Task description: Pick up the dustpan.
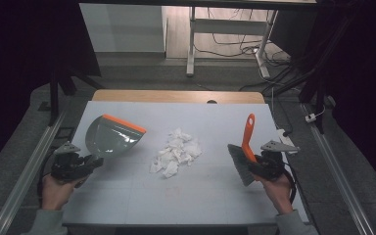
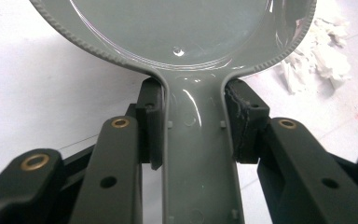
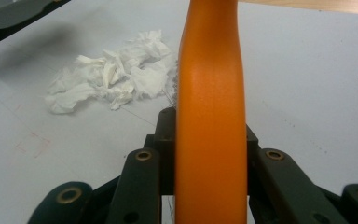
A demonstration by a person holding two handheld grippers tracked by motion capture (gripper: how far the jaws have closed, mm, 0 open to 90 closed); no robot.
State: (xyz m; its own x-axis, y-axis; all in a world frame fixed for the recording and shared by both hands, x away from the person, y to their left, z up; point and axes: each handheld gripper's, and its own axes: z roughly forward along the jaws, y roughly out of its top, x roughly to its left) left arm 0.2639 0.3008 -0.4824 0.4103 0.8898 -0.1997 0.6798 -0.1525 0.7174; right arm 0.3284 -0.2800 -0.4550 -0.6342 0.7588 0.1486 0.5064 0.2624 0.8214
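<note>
White laminate bench (image 1: pixel 127 196) carries the work. I hold the grey dustpan (image 1: pixel 111 137) by its stiff handle, left gripper (image 1: pixel 81 164) jaws pinching it; I judge it light and slick. The right gripper (image 1: pixel 262 164) jaws pinch the orange brush (image 1: pixel 246 142) handle. The crumpled tissue (image 1: pixel 176 152), mid-bench between both tools, should sweep easily. The gripper views confirm both clamps; the high view gives spacing.

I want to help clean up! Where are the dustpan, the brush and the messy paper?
dustpan (image 1: pixel 108 140), high view, middle of its grey scoop.
brush (image 1: pixel 248 133), high view, its orange handle.
paper (image 1: pixel 176 152), high view, middle of the white crumpled pile.
</note>
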